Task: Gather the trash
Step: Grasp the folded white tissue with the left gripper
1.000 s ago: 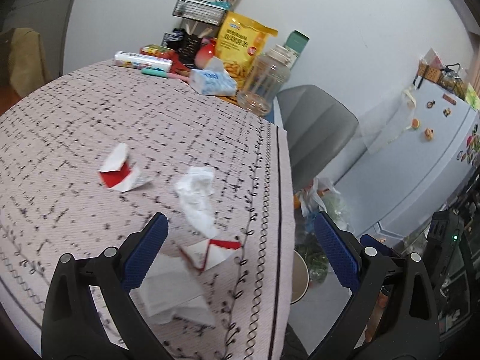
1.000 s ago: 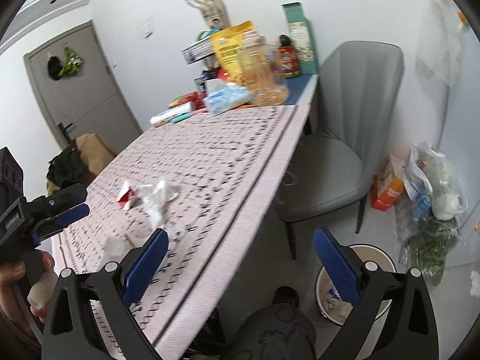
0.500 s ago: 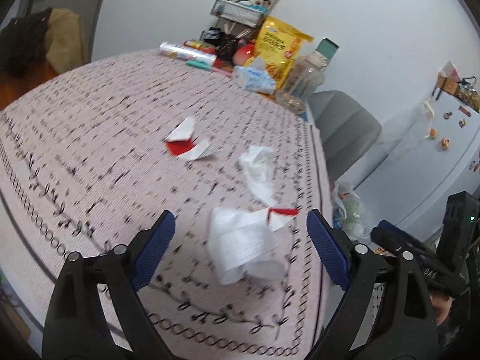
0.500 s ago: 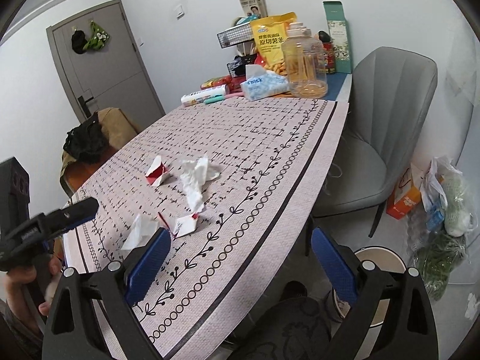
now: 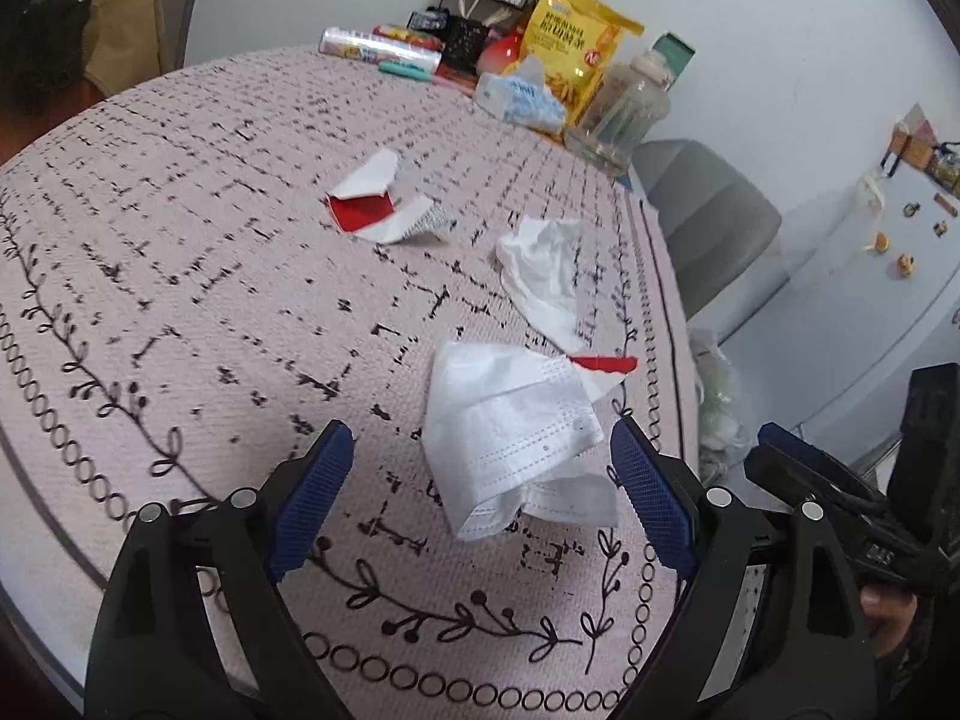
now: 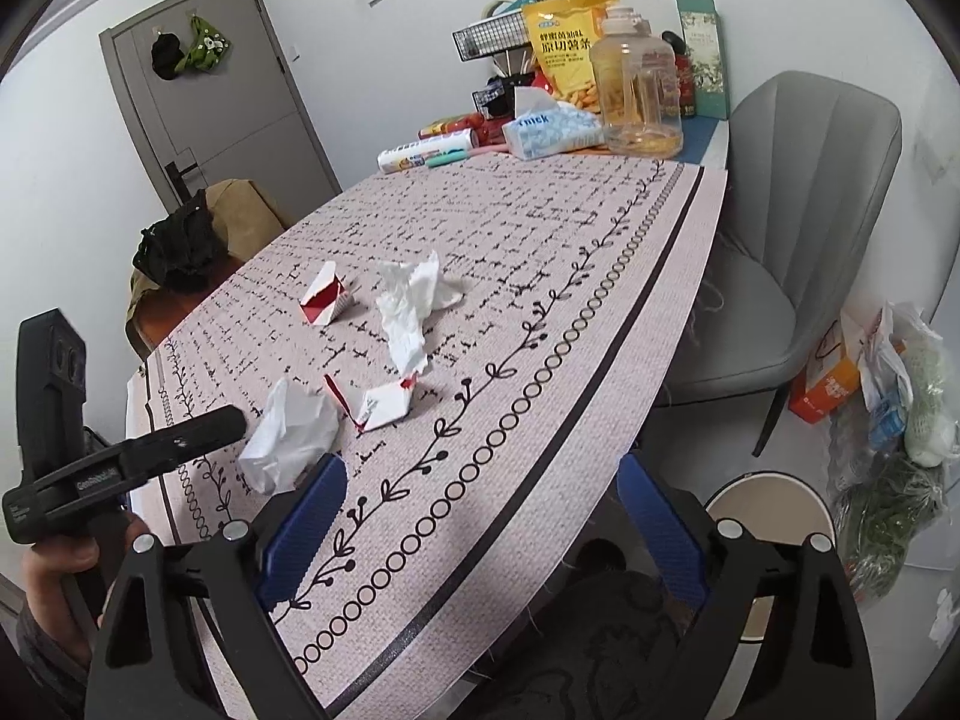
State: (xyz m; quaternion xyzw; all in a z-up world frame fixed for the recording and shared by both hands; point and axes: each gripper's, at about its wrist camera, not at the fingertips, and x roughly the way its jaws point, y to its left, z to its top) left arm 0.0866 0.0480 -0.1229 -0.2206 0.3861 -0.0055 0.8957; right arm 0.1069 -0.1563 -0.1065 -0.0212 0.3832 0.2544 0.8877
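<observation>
On the patterned tablecloth [image 5: 180, 252], four bits of trash lie near the long edge.

Left gripper [image 5: 480, 501] hangs with its jaws spread wide on either side of a folded white tissue [image 5: 516, 426], not touching it; a torn red-and-white wrapper [image 5: 600, 375] lies against the tissue, a crumpled tissue [image 5: 549, 273] just beyond, and a red-and-white paper scrap [image 5: 375, 207] farther in. Right gripper [image 6: 483, 528] hangs wide open and empty over the table edge, above a round bin [image 6: 774, 510] on the floor beside a grey chair [image 6: 798, 204].
</observation>
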